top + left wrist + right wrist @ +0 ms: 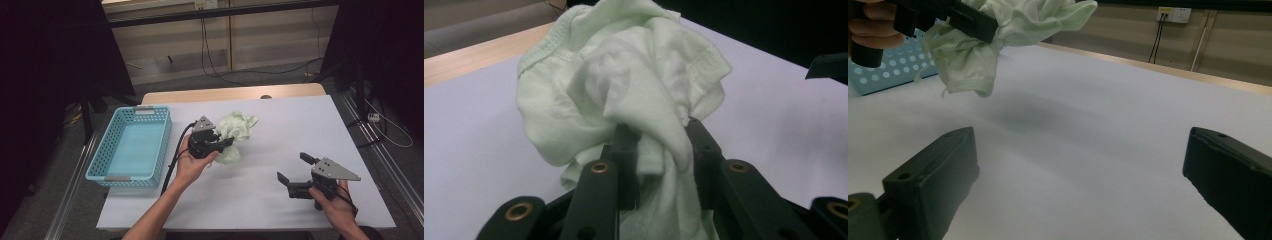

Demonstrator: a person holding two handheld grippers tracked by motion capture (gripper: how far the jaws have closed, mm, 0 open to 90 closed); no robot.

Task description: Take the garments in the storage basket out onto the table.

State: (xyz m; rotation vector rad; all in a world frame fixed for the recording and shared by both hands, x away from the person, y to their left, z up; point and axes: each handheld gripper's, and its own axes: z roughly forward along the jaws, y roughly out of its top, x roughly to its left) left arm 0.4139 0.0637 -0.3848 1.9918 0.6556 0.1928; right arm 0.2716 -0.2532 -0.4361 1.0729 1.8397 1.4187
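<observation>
1. Left hand-held gripper [226, 143] pinches a bunched fold of the pale green garment [235, 135]; in the left gripper view the cloth [624, 95] is squeezed between the two black jaws and balloons out beyond them.
2. That garment is a crumpled knit piece with stitched hems, held near the middle of the bench [300, 130]. In the right gripper view it [998, 35] hangs clear of the white surface with a soft shadow below it, so I judge it lifted rather than resting.
3. Right hand-held gripper [296, 172] sits low at the near right of the bench, well apart from the cloth. Its jaws are spread wide, with nothing between them but bare surface.
4. Just to the left of the left hand [192, 162] stands a light blue perforated plastic basket [107, 150], open and with nothing seen inside it.
5. Beyond the white cover a wooden edge of the bench [225, 94] shows, then floor and trailing cables.
6. Step in hand, as I read it: the garment has been picked up and is being carried or held up, either for the basket or for straightening out.
7. If the basket is the goal, the next move calls for swinging the left hand-held gripper leftward over the rim, keeping the grip firm so the dangling folds clear the wall, then opening above the floor of the basket.
8. If spreading is meant, the free right hand-held gripper would need to come in and take a loose hem.
</observation>
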